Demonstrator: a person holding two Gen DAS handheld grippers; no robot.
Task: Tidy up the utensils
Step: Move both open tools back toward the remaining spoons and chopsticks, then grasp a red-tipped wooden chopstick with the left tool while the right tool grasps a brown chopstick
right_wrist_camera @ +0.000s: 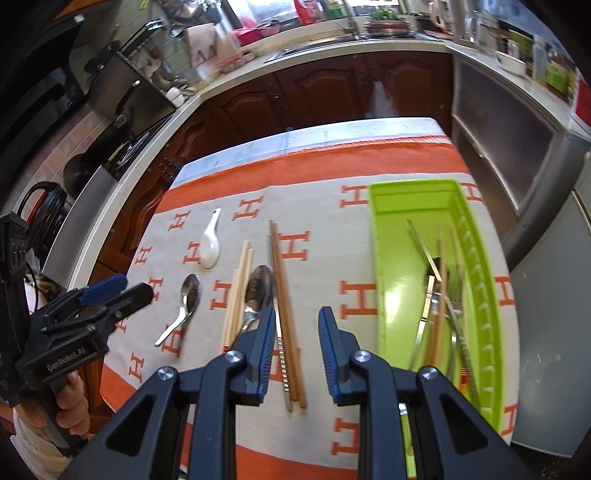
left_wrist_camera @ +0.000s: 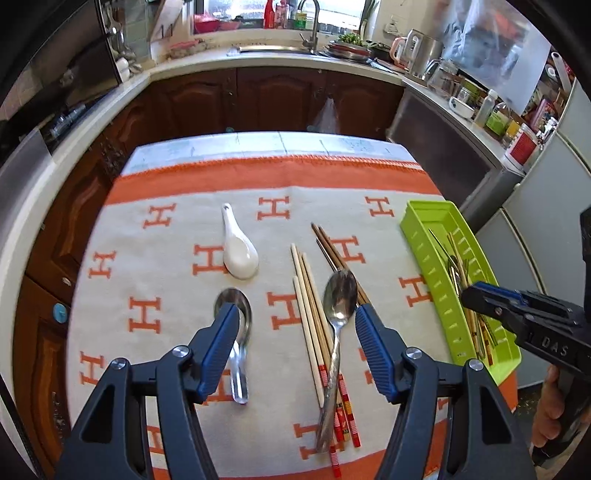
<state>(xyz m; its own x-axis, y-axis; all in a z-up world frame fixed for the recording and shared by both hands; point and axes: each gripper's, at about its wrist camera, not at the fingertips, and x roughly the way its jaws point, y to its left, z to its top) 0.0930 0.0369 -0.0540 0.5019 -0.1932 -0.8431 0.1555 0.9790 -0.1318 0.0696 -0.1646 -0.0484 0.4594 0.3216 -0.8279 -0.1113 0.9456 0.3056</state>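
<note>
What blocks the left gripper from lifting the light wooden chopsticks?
The long steel spoon lies slantwise on top of the light wooden chopsticks, below the left gripper, whose jaws are open and empty. Nothing else visibly intervenes.

Left claw [left_wrist_camera: 295,325] empty and agape above steel spoon [left_wrist_camera: 338,306], pale chopsticks [left_wrist_camera: 308,314], white spoon [left_wrist_camera: 238,251]; green tray [left_wrist_camera: 436,280] rightward.

Orange-and-cream H-patterned cloth [left_wrist_camera: 177,236] covers surface; dark wood cabinets [left_wrist_camera: 258,99], sink faucet [left_wrist_camera: 314,22], kettle [left_wrist_camera: 406,48] behind.
</note>
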